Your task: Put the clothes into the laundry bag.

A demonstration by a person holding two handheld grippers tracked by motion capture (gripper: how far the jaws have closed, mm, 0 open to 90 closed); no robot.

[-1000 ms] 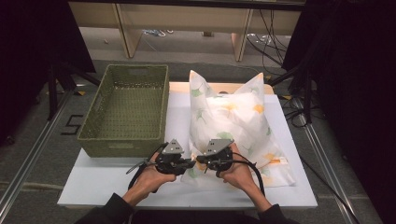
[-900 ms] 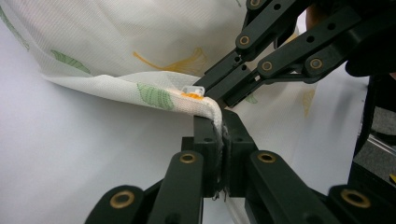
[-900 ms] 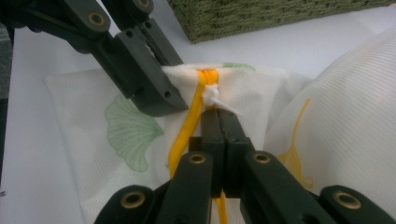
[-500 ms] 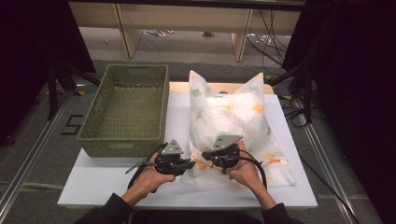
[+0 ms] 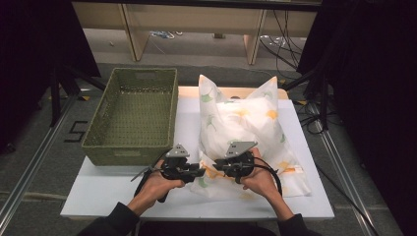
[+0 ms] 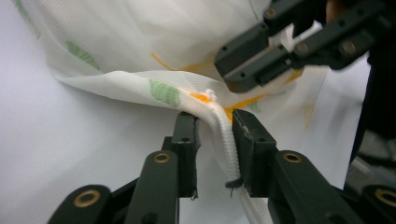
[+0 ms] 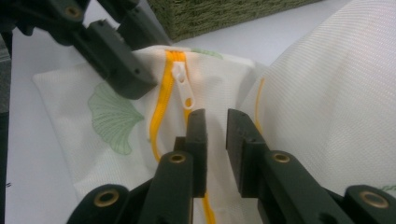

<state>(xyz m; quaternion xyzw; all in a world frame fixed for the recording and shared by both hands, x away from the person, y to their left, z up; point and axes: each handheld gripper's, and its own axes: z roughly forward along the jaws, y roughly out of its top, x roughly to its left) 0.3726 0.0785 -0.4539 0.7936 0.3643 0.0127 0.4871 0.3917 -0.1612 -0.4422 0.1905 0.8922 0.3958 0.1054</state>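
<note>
- Our left gripper point(image 6: 212, 135), jaws just easing apart, straddles the pillowcase point(image 5: 246, 123) zipper seam point(image 6: 224, 135).
- Our right gripper point(image 7: 215, 135), also opening, holds nothing; zipper pull point(image 7: 183, 86) just ahead.
- White table point(image 5: 123, 196); green basket point(image 5: 133, 118) beyond left gripper.

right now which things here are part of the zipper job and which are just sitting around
In the job:
- pillow in its leaf-print cover
- orange zipper with white zipper pull
- left gripper, jaws just opened, seam edge between them
- right gripper, jaws just opened, over the zipper

Lying about:
- green wicker basket
- white board under it all
</note>
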